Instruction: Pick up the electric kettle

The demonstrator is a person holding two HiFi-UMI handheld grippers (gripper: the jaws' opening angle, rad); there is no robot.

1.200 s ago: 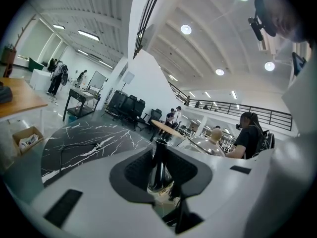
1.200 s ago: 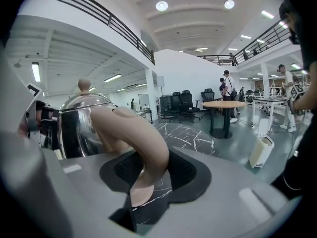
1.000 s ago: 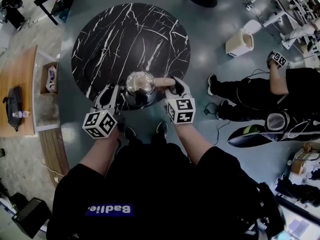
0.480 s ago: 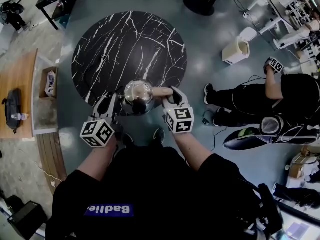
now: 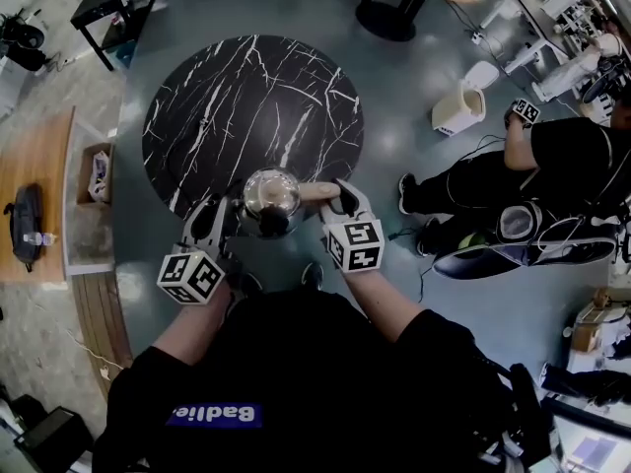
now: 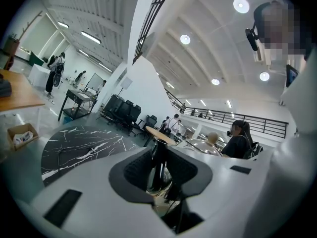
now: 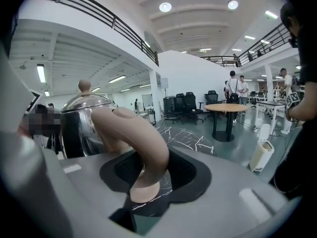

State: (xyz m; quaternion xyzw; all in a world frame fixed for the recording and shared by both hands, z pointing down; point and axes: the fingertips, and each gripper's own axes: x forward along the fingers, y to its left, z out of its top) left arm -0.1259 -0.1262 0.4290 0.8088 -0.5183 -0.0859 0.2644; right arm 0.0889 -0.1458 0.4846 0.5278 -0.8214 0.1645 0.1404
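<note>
The electric kettle [image 5: 271, 193] is a shiny steel dome with a beige handle [image 5: 315, 190], held over the near edge of the round black marble table [image 5: 251, 106]. My right gripper [image 5: 336, 194] is shut on that handle; in the right gripper view the handle [image 7: 136, 138] curves down between the dark pads [image 7: 185, 170], with the steel body [image 7: 79, 125] at left. My left gripper [image 5: 228, 212] grips the kettle's other side. In the left gripper view its pads [image 6: 136, 170] pinch a thin black spout [image 6: 158, 162], and the lid [image 6: 200, 145] shows beyond it.
A person in black sits on the floor at right [image 5: 513, 180], beside a white bin [image 5: 458, 109]. A wooden bench with a dark bag [image 5: 25, 215] and a cardboard box [image 5: 97, 166] lie at left. A round wooden table's base [image 5: 389, 18] stands beyond the marble table.
Both grippers have risen a little together with the kettle, which now hangs higher over the table's near edge. Neither grip has changed.
</note>
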